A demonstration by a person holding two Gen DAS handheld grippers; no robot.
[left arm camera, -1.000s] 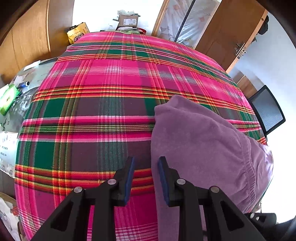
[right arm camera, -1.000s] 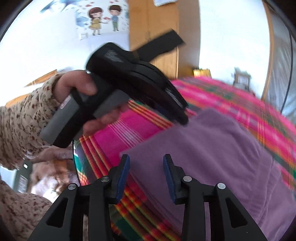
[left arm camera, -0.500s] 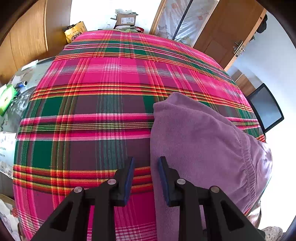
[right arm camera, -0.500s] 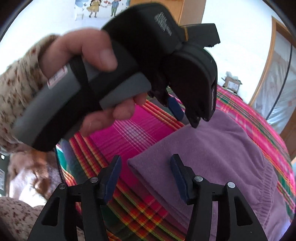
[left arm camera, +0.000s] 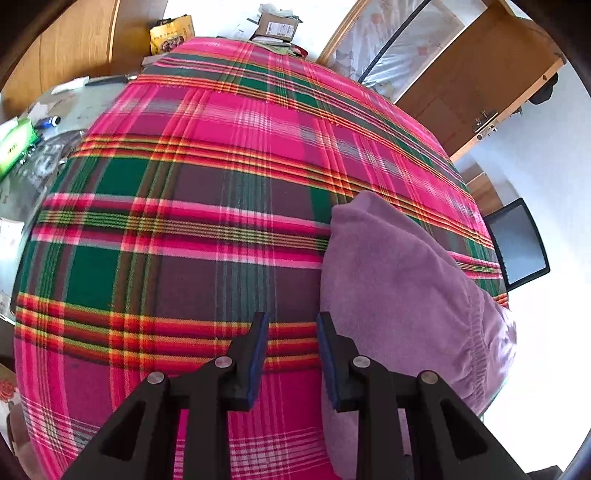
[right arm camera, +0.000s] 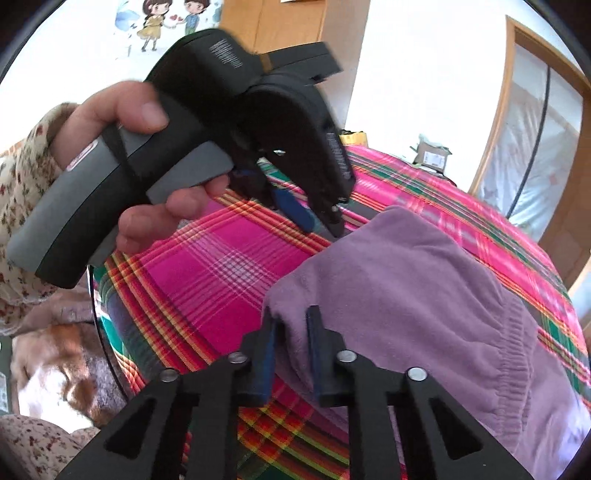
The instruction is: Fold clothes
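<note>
Closing since a second ago, right gripper (right arm camera: 290, 345) pinched the soft purple garment (right arm camera: 406, 288) corner at lower centre; left gripper (left arm camera: 291, 350) gaped empty.

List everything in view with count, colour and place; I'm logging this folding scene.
purple garment: one, purple fleece with elastic band, lying on the cloth's near right.
plaid cloth: one, pink, green and red, covering the surface.
cardboard box: one, brown, beyond the far edge.
yellow packet: one, far left corner.
green packet: one, left side table.
wooden door: one, brown, far right.
left hand-held gripper: black, blue pads, open over the cloth.
right hand-held gripper: closing, garment corner between its jaws.
hand: holding the left one, floral sleeve.
</note>
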